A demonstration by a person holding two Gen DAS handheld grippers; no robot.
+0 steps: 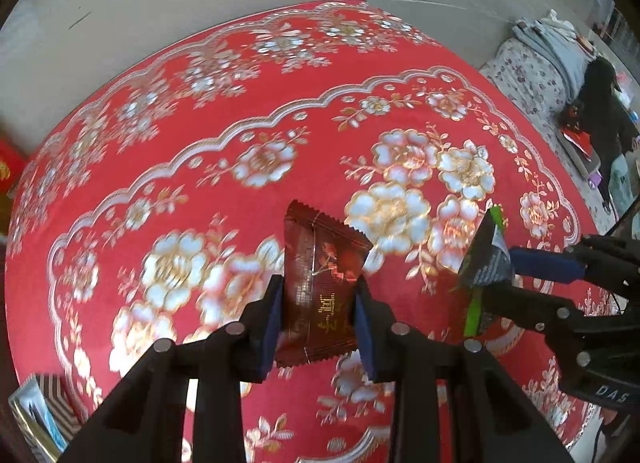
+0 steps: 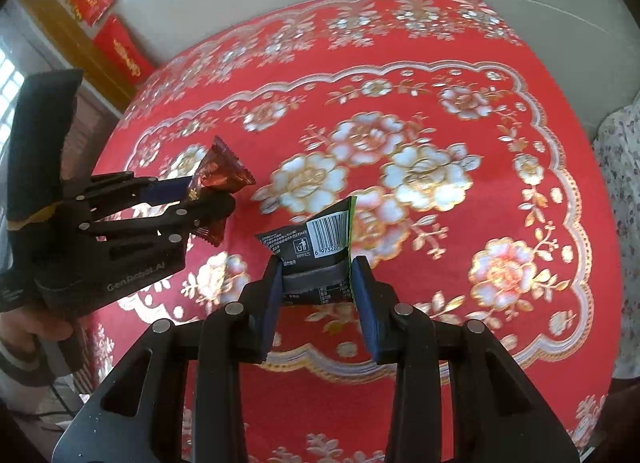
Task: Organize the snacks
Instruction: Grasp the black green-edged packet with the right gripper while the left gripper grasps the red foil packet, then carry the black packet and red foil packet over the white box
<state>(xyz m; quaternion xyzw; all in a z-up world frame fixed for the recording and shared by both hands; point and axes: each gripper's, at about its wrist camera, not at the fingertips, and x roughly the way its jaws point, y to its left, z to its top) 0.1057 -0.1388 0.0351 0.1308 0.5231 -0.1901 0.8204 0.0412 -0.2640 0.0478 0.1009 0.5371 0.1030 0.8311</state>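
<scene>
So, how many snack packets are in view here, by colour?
Dark red packet: 1, clamped in the left gripper
Black-and-green packet: 1, clamped in the right gripper
Total: 2

My left gripper (image 2: 218, 199) is black plastic with dark blue pads on its fingers (image 2: 166, 189), round silver screw heads on the links, and pale lettering on the body. Behind that lettering, my hand (image 2: 38, 329) shows a striped cuff. My right gripper (image 2: 318, 295) looks alike.
</scene>
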